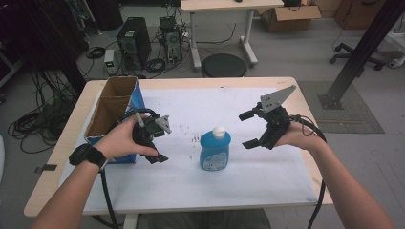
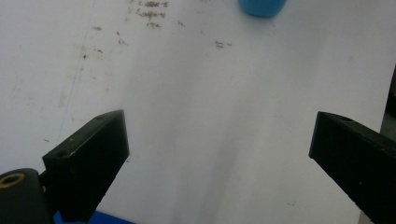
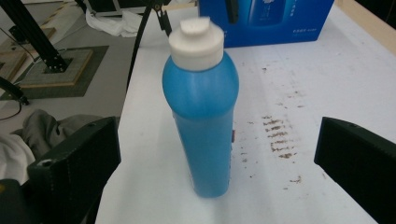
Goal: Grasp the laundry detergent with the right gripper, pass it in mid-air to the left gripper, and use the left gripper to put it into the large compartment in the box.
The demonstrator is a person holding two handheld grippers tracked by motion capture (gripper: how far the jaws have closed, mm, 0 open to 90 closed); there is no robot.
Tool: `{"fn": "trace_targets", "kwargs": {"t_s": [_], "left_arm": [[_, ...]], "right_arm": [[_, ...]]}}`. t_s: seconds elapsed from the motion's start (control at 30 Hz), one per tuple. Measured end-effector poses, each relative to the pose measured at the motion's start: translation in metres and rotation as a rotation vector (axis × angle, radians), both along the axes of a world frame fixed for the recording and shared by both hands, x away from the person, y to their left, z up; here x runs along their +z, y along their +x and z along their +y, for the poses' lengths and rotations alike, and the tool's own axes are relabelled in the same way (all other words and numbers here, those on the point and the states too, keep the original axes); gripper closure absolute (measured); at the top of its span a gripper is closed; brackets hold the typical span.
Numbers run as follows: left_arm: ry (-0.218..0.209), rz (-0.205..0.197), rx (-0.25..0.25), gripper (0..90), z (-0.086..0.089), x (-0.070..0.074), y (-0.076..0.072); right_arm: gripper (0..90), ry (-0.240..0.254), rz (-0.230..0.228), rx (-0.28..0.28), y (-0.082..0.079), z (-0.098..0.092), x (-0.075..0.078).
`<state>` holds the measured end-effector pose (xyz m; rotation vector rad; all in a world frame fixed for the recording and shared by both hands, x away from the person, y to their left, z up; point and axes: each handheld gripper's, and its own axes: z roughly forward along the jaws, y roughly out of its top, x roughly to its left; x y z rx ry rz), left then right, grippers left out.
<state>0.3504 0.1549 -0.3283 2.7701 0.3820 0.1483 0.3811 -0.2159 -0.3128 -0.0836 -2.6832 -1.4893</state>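
Right claw (image 1: 252, 129) spread wide, nothing between the jaws, hovering just right of the upright blue plastic bottle with the white flip cap (image 1: 215, 149). Seen along the right gripper view, bottle (image 3: 201, 112) standing between the two black jaws but touched by neither. Glossy, smooth-walled, rounded at the shoulder, narrow from this side. Label hard to make out: a pale patch on the front in the high view, a small red mark at the bottle's edge in the right gripper view, no lettering readable.

Left claw (image 1: 160, 140) also apart, empty, held low over the desk (image 1: 267, 181) beside the blue cardboard box with open brown flaps (image 1: 111, 106). Wide gap between blocky matte black jaws in the left gripper view, only white desk covering beneath, the bottle's blue base (image 2: 262, 7) cut off at the top edge.

Box face in the right gripper view (image 3: 266, 21): glossy blue, a printed bottle picture and a line of small white text, too blurred to read, top cut off by the frame.

White sheet over the desk, pale wood rim around it, speckled with dark smudges (image 3: 280, 137) near the bottle. Grey three-cornered plate (image 1: 277, 98) with drilled holes on top of the right gripper.
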Motion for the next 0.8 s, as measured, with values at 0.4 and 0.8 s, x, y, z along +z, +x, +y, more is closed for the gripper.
{"fn": "trace_targets", "kwargs": {"t_s": [0.4, 0.8], "left_arm": [[-0.003, -0.004, 0.005, 5.4, 0.003, 0.002, -0.002], [-0.006, 0.001, -0.006, 5.4, 0.002, 0.003, -0.004]], "right_arm": [[0.2, 0.006, 0.025, 0.018, 0.001, 0.017, -0.029], [1.0, -0.007, 0.007, 0.024, -0.004, 0.039, -0.050]]}}
